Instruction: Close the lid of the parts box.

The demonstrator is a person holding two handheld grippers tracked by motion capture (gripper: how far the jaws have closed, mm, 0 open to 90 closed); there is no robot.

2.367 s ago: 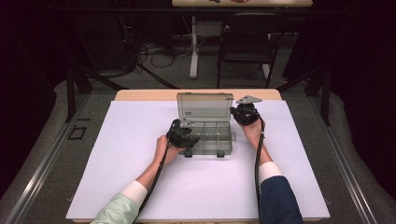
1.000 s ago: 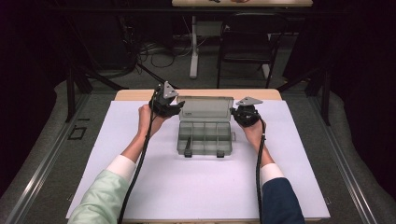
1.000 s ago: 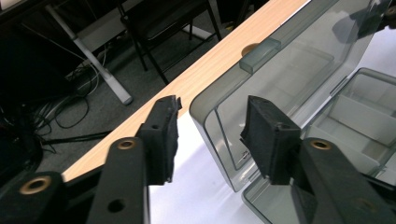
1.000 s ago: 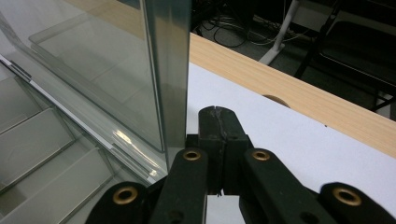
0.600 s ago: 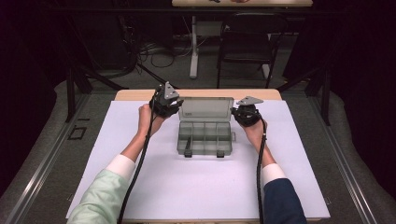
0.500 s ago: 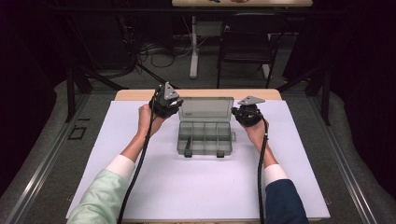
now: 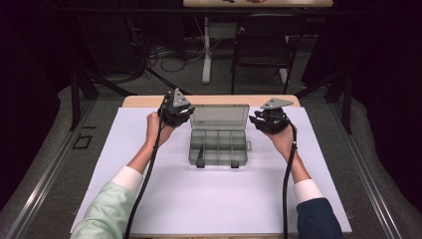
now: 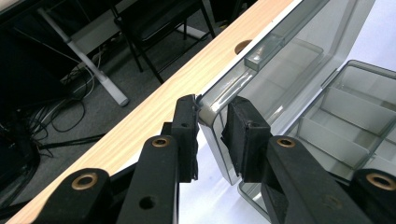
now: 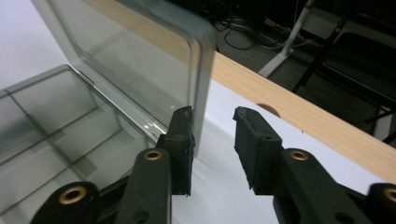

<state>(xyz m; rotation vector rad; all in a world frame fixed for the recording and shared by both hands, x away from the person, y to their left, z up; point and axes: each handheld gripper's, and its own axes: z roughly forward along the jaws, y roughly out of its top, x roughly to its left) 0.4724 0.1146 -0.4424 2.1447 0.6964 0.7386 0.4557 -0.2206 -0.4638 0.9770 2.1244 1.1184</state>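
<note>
At lid (image 8: 280, 70) corner | left tool (image 8: 212, 133) straddling | writing unreadable

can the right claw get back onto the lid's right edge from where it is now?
Probably yes. The right claw stands open right beside the upright clear lid, whose edge lies against one pad; nothing sits between them. The left claw straddles the lid's opposite corner, out of its way.

no readable text, labels, or numbers
</note>
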